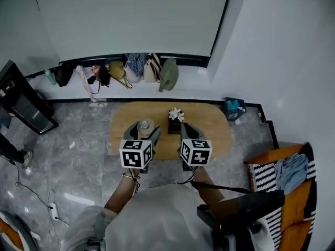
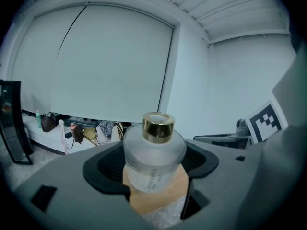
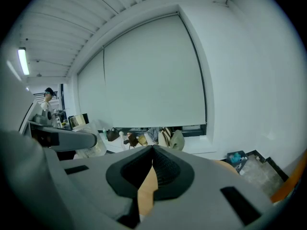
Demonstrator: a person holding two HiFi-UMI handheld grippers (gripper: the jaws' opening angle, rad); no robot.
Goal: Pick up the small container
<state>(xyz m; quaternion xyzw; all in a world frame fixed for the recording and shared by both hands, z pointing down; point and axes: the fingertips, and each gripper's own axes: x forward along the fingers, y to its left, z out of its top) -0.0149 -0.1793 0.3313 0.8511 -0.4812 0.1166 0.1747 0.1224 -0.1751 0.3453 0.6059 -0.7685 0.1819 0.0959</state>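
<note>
The small container (image 1: 145, 125) is a frosted glass bottle (image 2: 154, 157) with a gold cap. My left gripper (image 1: 145, 132) is shut on its body, and it stands upright between the jaws (image 2: 154, 178). It hangs over the left part of an oval wooden table (image 1: 212, 125), and that wood (image 2: 160, 198) shows just beneath it. My right gripper (image 1: 187, 133) is level with the left one, a little to its right. Its jaws are shut with nothing in them (image 3: 152, 169), and only a thin sliver of the table (image 3: 147, 193) shows through.
A dark box with white flowers (image 1: 175, 120) stands on the table between and just beyond the grippers. Several bags (image 1: 131, 69) line the window ledge. A black screen (image 1: 21, 102) stands at the left. An orange chair with a striped cushion (image 1: 282, 174) is at the right.
</note>
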